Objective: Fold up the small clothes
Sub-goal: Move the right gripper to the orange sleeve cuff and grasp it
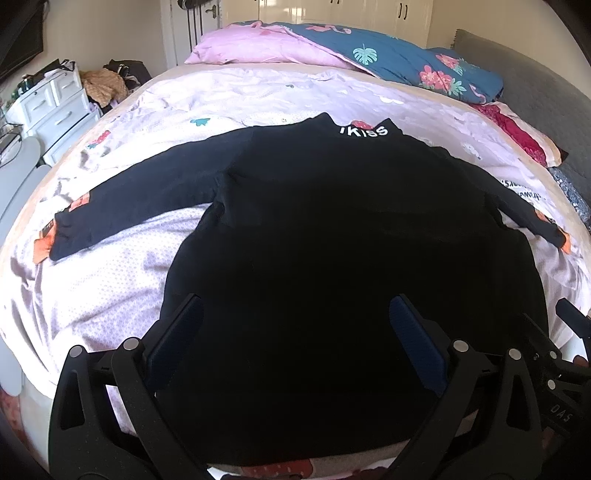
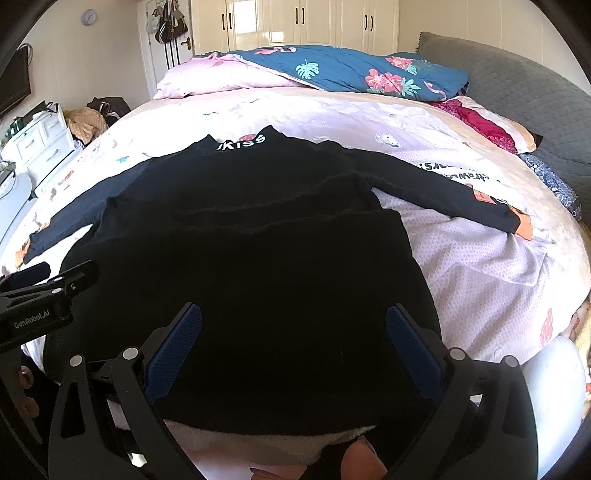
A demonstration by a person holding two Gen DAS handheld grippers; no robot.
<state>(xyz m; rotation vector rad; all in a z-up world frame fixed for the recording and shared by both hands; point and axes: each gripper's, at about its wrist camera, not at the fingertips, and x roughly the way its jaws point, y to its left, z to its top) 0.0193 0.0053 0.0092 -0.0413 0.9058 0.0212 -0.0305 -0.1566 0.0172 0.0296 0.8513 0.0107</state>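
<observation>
On bed (image 1: 110, 288), black top (image 1: 314, 240) lies flat beneath both grippers' spread fingers (image 2: 177, 343)

Floral blue quilt (image 1: 402, 62), pink pillow (image 1: 255, 48), white drawers (image 1: 55, 107), wardrobe (image 2: 314, 22).

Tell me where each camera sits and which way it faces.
Left wrist: on the left tongs, above the hem of the black top, facing the pillows; own open fingers show, right tongs at its right edge.
Right wrist: on the right tongs, same heading; own open fingers, left tongs at its left edge.
Shared: black top, bed, wardrobe.
</observation>
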